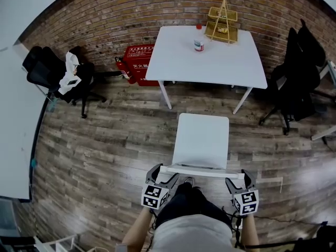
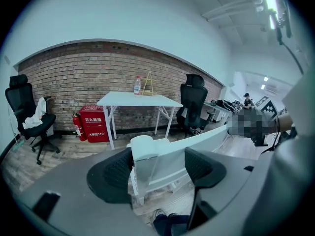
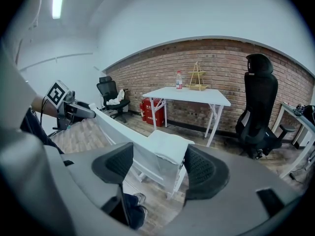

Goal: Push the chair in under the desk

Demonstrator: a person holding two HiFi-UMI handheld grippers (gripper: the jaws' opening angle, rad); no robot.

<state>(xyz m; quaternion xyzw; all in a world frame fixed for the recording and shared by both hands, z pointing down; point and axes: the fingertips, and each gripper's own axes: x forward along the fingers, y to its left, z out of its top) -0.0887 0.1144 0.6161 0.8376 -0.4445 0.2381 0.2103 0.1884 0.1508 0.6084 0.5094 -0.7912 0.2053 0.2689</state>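
Observation:
A white chair (image 1: 202, 138) stands on the wood floor, its seat toward the white desk (image 1: 210, 62) by the brick wall, a gap of floor between them. My left gripper (image 1: 161, 173) is shut on the left end of the chair's backrest, my right gripper (image 1: 239, 178) on the right end. In the left gripper view the backrest corner (image 2: 142, 149) fills the space between the pads of the left gripper (image 2: 155, 168). In the right gripper view the other corner (image 3: 165, 149) sits between the pads of the right gripper (image 3: 157, 166). The desk (image 3: 192, 95) lies straight ahead.
A bottle (image 1: 199, 41) and a gold wire rack (image 1: 222, 22) stand on the desk. A red extinguisher box (image 1: 139, 62) sits at its left. Black office chairs stand at the left (image 1: 58, 75) and right (image 1: 299, 72). Another white table (image 1: 13, 130) borders the left.

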